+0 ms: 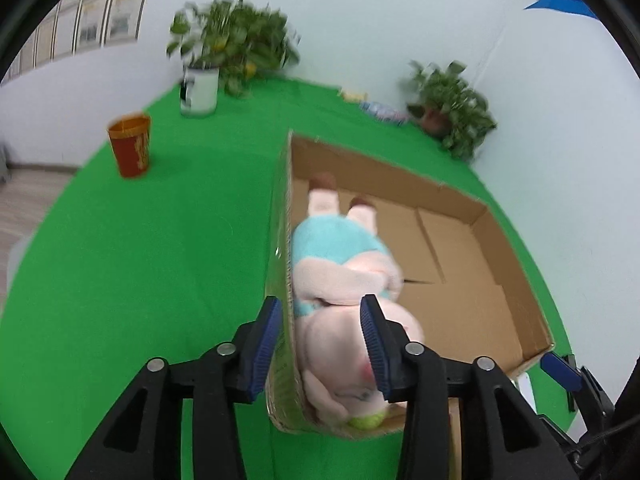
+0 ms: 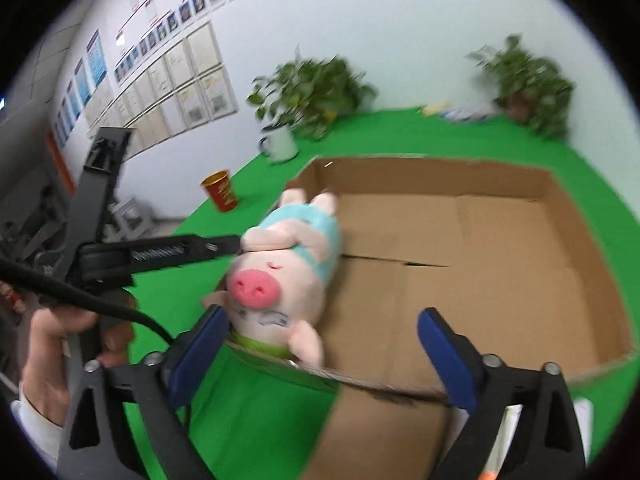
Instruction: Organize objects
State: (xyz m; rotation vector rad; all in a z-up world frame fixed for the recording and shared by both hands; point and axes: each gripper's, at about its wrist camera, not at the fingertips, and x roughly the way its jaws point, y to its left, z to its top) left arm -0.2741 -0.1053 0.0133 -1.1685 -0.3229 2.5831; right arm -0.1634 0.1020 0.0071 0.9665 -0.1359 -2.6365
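A pink plush pig (image 1: 344, 276) in a pale blue top is lying inside an open cardboard box (image 1: 460, 248), pressed along the box's left wall, with its snout end toward the cameras and its brown-tipped feet pointing at the far wall. Something yellow-green (image 1: 366, 422) is showing under its head in the near corner; what it is cannot be told.

The left hand-held gripper (image 1: 322, 344) is sitting with its jaws apart, straddling the left wall of the box: its left blue pad is hanging outside the cardboard, while its right pad is lying against the pig's head inside. Seen from the right wrist camera, this gripper (image 2: 240, 245) is reaching in from the left, its tip touching the pig's (image 2: 280, 264) folded arm. A person's hand (image 2: 56, 356) is holding its handle.

The right hand-held gripper (image 2: 320, 356) is hovering wide open over the near wall of the box (image 2: 500, 272), gripping nothing, its left pad just beside the pig's head.

The box is resting on a green-covered bench (image 1: 140, 260). Well apart from it on the bench are standing a red and gold cup (image 1: 130, 146), a white mug (image 1: 199, 92) holding a leafy plant (image 1: 234, 46), and a second potted plant (image 1: 452, 110) by the far wall.
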